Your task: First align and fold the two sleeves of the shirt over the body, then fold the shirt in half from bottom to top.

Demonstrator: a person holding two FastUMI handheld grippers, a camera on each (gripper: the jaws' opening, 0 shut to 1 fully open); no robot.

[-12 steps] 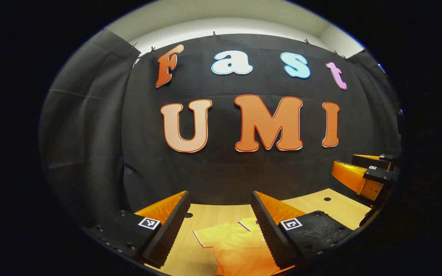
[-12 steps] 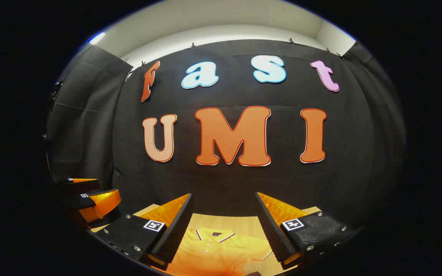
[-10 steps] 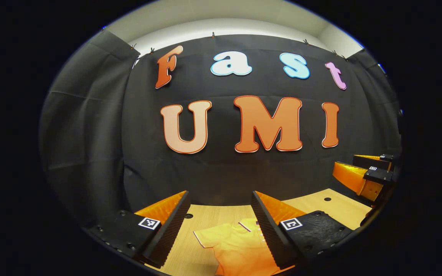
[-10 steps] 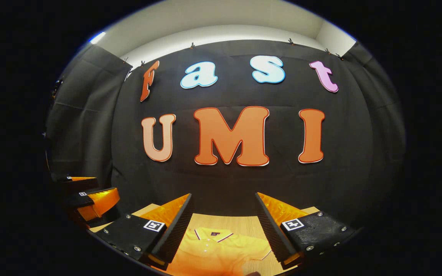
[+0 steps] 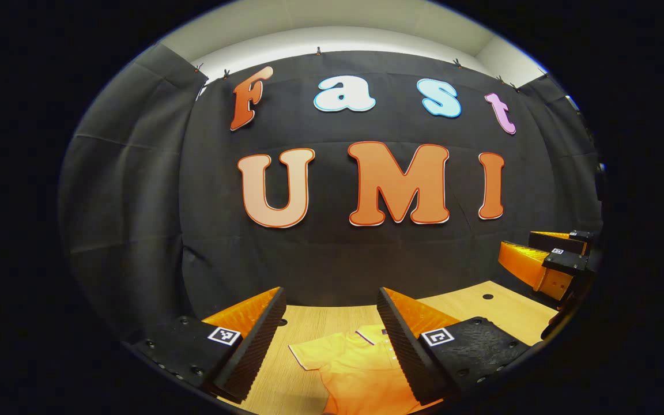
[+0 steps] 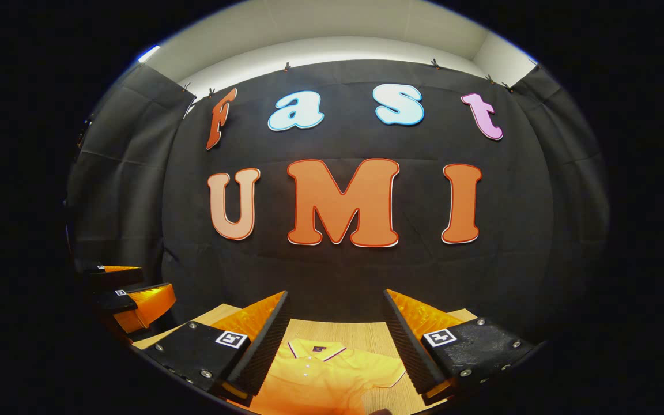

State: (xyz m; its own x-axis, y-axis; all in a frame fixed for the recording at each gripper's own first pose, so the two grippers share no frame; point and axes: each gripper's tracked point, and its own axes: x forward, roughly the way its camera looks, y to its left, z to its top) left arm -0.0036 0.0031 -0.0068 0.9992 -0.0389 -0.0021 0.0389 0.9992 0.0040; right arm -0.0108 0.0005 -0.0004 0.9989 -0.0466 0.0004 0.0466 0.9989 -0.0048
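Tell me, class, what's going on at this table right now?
A person holds two grippers above a wooden table. An orange shirt lies flat on it, collar away from the cameras. The left gripper and the right gripper both hang open over the shirt, touching nothing. No sleeve is folded yet.

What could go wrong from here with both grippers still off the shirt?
1. The orange polo shirt lies flat on the light wooden table; open fingers may pinch several layers or miss the thin sleeve.
2. The left gripper and right gripper hang close together, so they might collide when descending.
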